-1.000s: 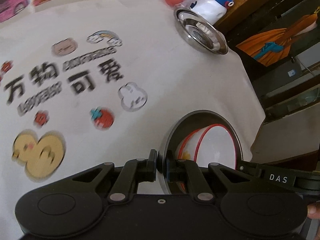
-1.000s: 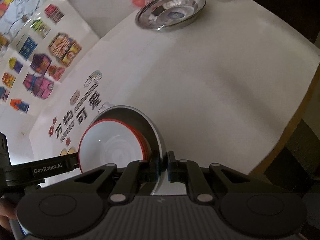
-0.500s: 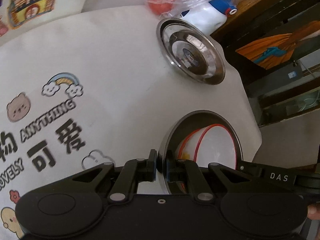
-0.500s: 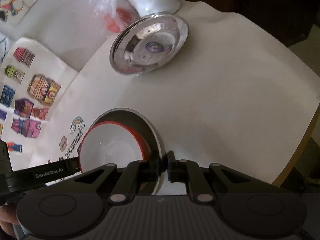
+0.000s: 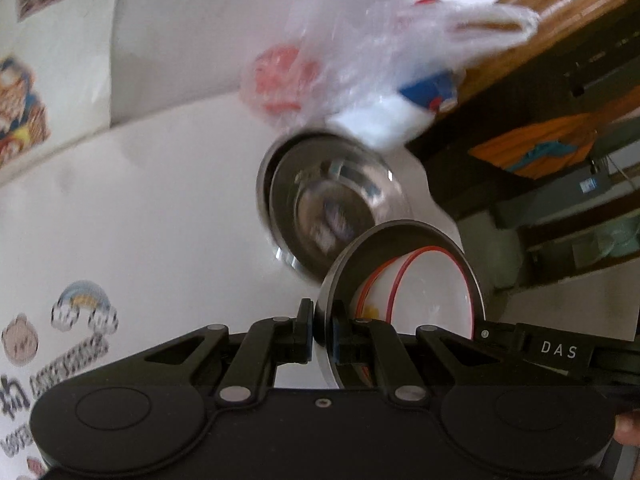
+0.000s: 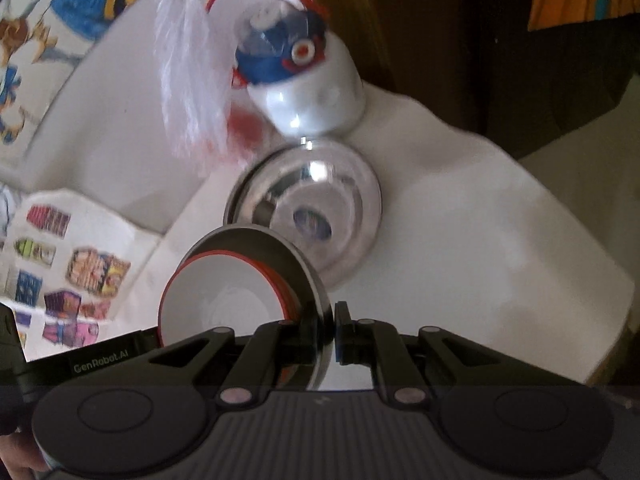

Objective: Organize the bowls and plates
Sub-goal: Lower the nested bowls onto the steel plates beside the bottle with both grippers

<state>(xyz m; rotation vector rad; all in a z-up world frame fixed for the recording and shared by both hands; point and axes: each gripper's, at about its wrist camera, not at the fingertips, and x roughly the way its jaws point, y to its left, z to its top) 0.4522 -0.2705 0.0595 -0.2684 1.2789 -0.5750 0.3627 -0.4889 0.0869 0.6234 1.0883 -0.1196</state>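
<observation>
Item: steel plate (image 5: 360,256) carrying red-rimmed white bowl (image 5: 428,296), held off the table between my two grippers. Change logged over the last second: the printed characters on the tablecloth (image 5: 152,216) have slid out to the lower left of my left view, and the empty steel plate (image 5: 332,204) at the far end of the table, small and distant a second ago, now fills the middle of both views. Both views are blurred, so I judge the carry is under way.

Meaning for the task: I read this as the approach leg of a stacking step, the loaded plate bound for the empty one; lowering and release not yet done.

Left gripper (image 5: 322,340): fingers clamped on the near rim of the carried plate, one finger either side of the metal edge.

Right gripper (image 6: 330,334): fingers likewise pinched shut on the opposite rim of the same plate (image 6: 304,276); bowl (image 6: 228,300) seated just inside that rim.

Position: carried plate's far edge overlaps the near edge of the empty plate (image 6: 320,208) in both views; whether they touch I cannot tell.

Adjacent: plastic bag (image 5: 380,52) and white-and-blue container (image 6: 304,80), just behind the empty plate.
</observation>
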